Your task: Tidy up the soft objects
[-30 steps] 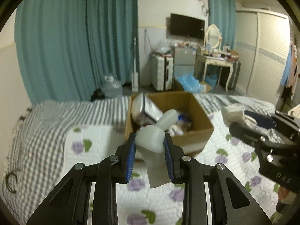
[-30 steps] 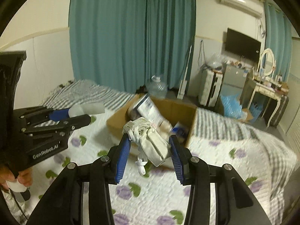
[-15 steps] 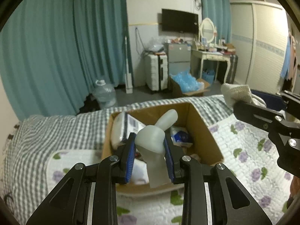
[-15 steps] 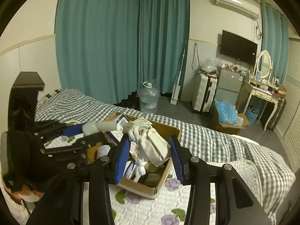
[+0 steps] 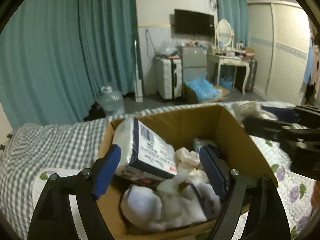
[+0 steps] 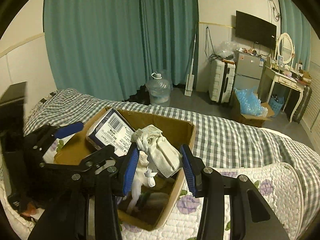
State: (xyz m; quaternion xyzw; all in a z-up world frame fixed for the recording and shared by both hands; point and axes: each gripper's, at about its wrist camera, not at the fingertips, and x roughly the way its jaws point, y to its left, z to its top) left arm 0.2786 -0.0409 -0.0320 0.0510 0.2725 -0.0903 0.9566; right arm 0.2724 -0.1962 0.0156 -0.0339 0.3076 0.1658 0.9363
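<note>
My left hand-held gripper (image 5: 160, 168) hangs over the box (image 5: 236, 132) with its blue pads spread wide and nothing between them. Below it, inside the box near the front wall, lies the pale toy (image 5: 170, 202); it is blurred, so I cannot tell which way its long axis runs. A wrapped pack (image 5: 146, 150) leans against the box's left wall, tilted, barcode end up. The box sits on the bed (image 5: 50, 140).

My right hand-held gripper (image 6: 160, 166) is clamped on the white bundle (image 6: 160, 150), held above the box's (image 6: 190, 138) right side. The bundle's long axis slants from upper left, where its folded strap end points toward the pack (image 6: 112, 132), down to lower right against the right pad. A strap dangles from it into the box.
</note>
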